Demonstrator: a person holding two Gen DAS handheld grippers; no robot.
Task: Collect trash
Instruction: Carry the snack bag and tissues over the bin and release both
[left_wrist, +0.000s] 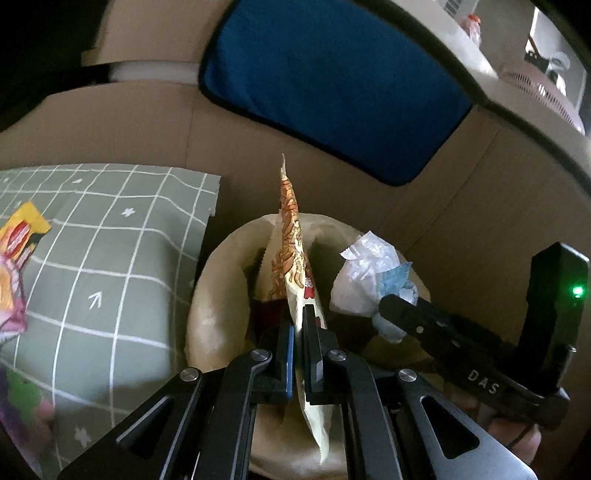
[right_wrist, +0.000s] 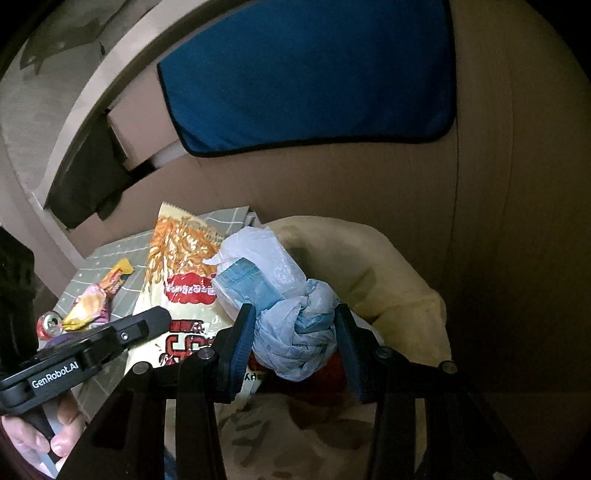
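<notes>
My left gripper (left_wrist: 299, 321) is shut on a flat noodle wrapper (left_wrist: 291, 243), held edge-on and upright over the cream-lined trash bin (left_wrist: 214, 295). The same wrapper (right_wrist: 177, 266) shows its printed face in the right wrist view, beside the left gripper's black body (right_wrist: 122, 336). My right gripper (right_wrist: 295, 321) is shut on a crumpled wad of white and blue plastic bag (right_wrist: 280, 291), its blue pads pressing both sides, over the bin's opening (right_wrist: 388, 273). From the left wrist view that wad (left_wrist: 365, 273) hangs at the tip of the right gripper (left_wrist: 391, 306).
A grey checked cloth (left_wrist: 110, 266) covers the surface left of the bin, with colourful wrappers (left_wrist: 18, 240) on it. The right wrist view shows those wrappers (right_wrist: 96, 299) and a red can (right_wrist: 50, 323). A brown cardboard wall (left_wrist: 461, 206) with a blue pad (left_wrist: 332, 81) stands behind.
</notes>
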